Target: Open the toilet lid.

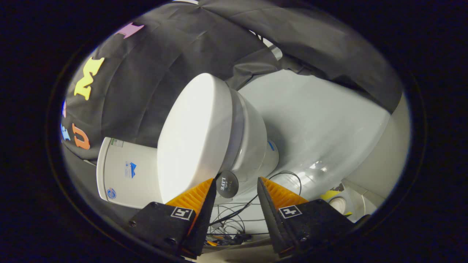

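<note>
Gripper view, camera rolled hard so the whole scene sits tilted. White glossy oval toilet lid [195, 137] is closed, lying flat down on the white ceramic toilet bowl [252, 140]. Lid's long axis runs from the white rectangular cistern [126, 170] end out to the rounded front end, which points away from the cistern toward the black cloth booth wall [164, 62]. In this rolled picture that axis runs steeply up-and-down, and the lid's broad top face is turned toward the cistern side of the frame. Lid surface plain, smooth, no marks, soft highlight across it; a thin pale seat edge shows as a band between lid and bowl. A small dark round tab with lettering [227, 184] sticks out at the lid's rim, just ahead of the fingers and roughly between their tips.

Gripper [236, 184] is wide apart, nothing held; neither finger presses on anything. One finger tip [204, 190] sits right at the lid's near edge, possibly touching it, hard to tell with the fisheye distortion. The other finger is clear of the bowl, near its base.

Toilet stands on a pale grey smooth floor [321, 124], up against the cloth wall. Thin black cables [237, 215] lie tangled on the floor between and beyond the fingers. A pale round object with some yellow material [338, 202] lies at the floor's far edge, too blurred to identify.
</note>
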A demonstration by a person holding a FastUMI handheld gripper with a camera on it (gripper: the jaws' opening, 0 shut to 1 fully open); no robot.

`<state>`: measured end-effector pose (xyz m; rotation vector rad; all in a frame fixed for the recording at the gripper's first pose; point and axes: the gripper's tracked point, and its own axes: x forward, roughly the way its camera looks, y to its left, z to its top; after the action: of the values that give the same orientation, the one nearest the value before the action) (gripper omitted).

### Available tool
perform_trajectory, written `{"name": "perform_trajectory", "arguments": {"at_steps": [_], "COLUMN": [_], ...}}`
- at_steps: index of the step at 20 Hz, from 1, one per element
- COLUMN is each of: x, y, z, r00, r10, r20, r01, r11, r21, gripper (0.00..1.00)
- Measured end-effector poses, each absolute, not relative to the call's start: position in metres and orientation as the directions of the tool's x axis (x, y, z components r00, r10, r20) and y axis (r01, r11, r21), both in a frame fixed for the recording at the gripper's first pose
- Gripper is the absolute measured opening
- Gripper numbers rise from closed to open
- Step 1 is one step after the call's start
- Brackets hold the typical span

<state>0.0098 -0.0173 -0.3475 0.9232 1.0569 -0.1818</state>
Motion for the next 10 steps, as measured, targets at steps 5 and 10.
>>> {"name": "perform_trajectory", "arguments": {"at_steps": [5,10], "x": [0.013,0.020], "y": [-0.006,0.002], "z": [-0.360,-0.362], "r00": [0.519,0.541], "r10": [0.346,0.393], "r20": [-0.782,-0.744], "r01": [0.552,0.564], "r11": [0.563,0.488], "r21": [0.615,0.667], "gripper": [0.65,0.55]}}
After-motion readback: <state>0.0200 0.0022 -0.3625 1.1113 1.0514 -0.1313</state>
